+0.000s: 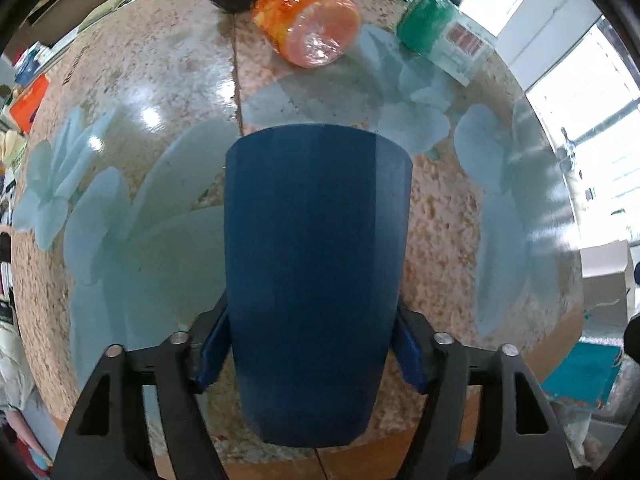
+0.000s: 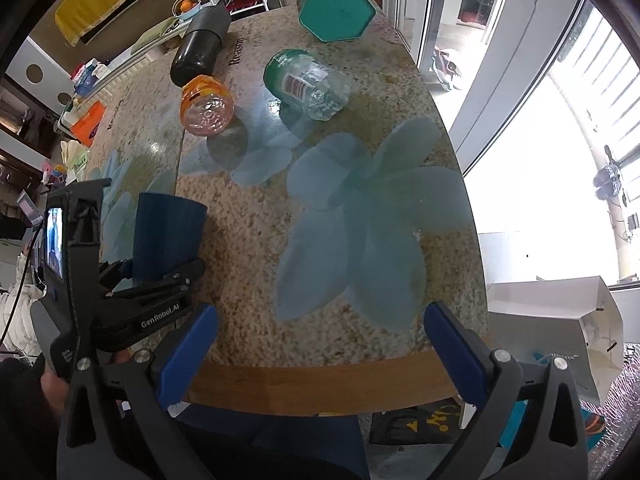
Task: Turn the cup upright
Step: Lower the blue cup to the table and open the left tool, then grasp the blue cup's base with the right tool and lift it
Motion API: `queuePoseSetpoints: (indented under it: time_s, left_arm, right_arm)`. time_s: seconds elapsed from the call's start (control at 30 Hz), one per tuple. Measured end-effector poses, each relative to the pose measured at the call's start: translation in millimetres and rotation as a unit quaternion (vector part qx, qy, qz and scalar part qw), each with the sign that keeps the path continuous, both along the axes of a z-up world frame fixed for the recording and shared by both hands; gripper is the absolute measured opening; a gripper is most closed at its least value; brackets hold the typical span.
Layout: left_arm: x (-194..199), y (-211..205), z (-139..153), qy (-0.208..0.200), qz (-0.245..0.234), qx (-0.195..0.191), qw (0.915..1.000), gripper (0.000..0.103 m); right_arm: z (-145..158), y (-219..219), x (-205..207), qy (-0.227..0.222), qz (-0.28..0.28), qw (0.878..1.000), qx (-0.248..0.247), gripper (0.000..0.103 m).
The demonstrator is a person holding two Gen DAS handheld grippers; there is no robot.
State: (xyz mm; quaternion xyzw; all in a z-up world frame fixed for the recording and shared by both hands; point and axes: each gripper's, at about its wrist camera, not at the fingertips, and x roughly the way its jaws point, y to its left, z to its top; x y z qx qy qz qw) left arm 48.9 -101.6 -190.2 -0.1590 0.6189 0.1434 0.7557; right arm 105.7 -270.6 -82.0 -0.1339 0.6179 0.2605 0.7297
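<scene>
A dark blue cup fills the middle of the left wrist view, held between the blue pads of my left gripper, which is shut on its narrower end. The wider rim end points away from the camera over the table. In the right wrist view the same cup sits at the left, rim up and slightly tilted, held by the left gripper above the table. My right gripper is open and empty near the table's front edge.
A speckled table with pale blue flower prints. Lying on it at the back: an orange jar, a clear jar with green lid, a black bottle and a teal hexagonal box. A white box stands right of the table.
</scene>
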Motion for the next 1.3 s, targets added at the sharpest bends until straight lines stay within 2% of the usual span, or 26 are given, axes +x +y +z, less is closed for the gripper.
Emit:
queuePoseSetpoints:
  time_s: [0.07,0.27,0.37,0.53,0.67,0.87,1.03,1.17,1.3]
  left_arm:
    - [4,-3,-3,0.003,-0.003,-0.005,1.0,0.089]
    - [12,1,-3,0.024,-0.009,-0.017,0.9995,0.097]
    - [13,9,5,0.032,-0.013,-0.004,0.9994,0.102]
    - [19,17,23,0.024,-0.015,-0.003,0.9996,0.103]
    - [21,30,37,0.017,-0.021,-0.021,0.9994,0.103]
    - [19,50,62,0.016,-0.048,-0.028,0.9983,0.103]
    - [-9,75,83,0.011,-0.077,-0.04,0.9962,0.103]
    - [-27,81,82,0.025,-0.102,-0.038,0.9937,0.103]
    - [-42,103,77,0.032,-0.108,-0.045,0.9926,0.103]
  right_arm:
    - [-1,0,2,0.001,0.001,1.0,0.002,0.103]
    - [-2,-2,5,0.006,0.001,1.0,0.006,0.103]
    - [-1,-1,7,0.006,-0.001,1.0,0.011,0.103]
    - [1,0,10,0.006,-0.007,1.0,0.019,0.103]
    - [6,3,11,0.005,-0.013,1.0,0.026,0.103]
    - [12,16,9,-0.003,-0.025,0.999,0.03,0.103]
    - [9,37,2,0.009,-0.043,0.998,0.035,0.103]
    - [2,60,-4,0.028,-0.059,0.997,0.037,0.103]
    - [-10,88,-10,0.053,-0.07,0.996,0.032,0.103]
